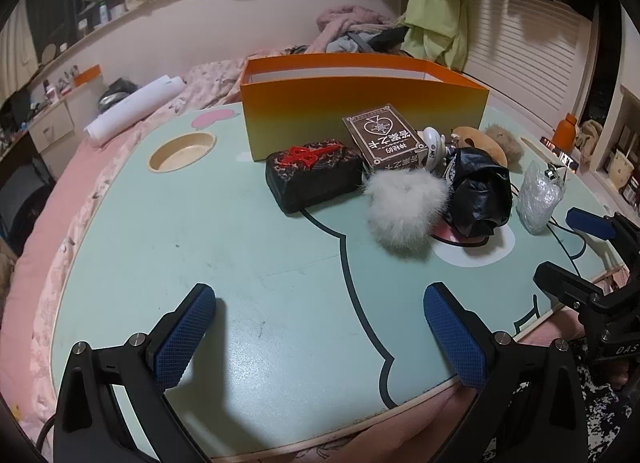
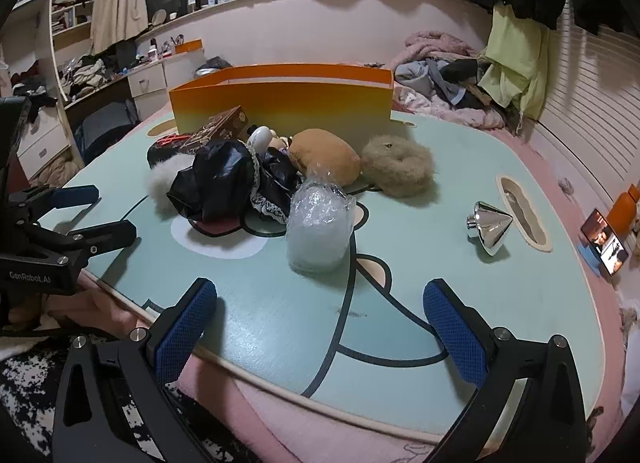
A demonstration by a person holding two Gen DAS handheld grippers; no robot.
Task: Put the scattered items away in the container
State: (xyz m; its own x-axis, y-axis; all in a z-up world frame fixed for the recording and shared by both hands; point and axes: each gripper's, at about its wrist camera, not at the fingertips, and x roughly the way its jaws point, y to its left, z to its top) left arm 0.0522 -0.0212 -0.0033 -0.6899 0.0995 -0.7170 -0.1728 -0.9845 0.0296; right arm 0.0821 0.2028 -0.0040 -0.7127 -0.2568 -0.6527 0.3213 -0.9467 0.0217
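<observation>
Left hand-held gripper (image 1: 320, 337): nearest the lens; jaws spread wide, nothing between them, hovering over bare counter
Right hand-held gripper (image 2: 320, 333): likewise released and empty, poised at the near edge
Counter (image 1: 224, 263): mint-green, cartoon-printed, resting on a pink bed; it carries everything
Container (image 1: 360, 115): orange box, open-topped, at the far edge; nothing visible inside, though its floor is hidden by the front wall
Scattered items: bunched just before the box; dark patterned pouch (image 1: 314, 179); brown card box (image 1: 382, 139) leaning on the pouch; black crumpled bag (image 1: 478, 193); white fur puff (image 1: 404, 209); tan plush (image 2: 324, 161); beige fur ring (image 2: 398, 169); clear wrapped bundle (image 2: 318, 229); silver cone (image 2: 490, 227) lying apart at the right
Risks: the pile is tangled, so lifting one piece may drag its neighbours; fur and film could slip from the pads; the cone might roll toward the slot beside it; a nudge could shove the light box off the far edge
Hard to make out: the small white figure behind the bag; what the wrap holds
</observation>
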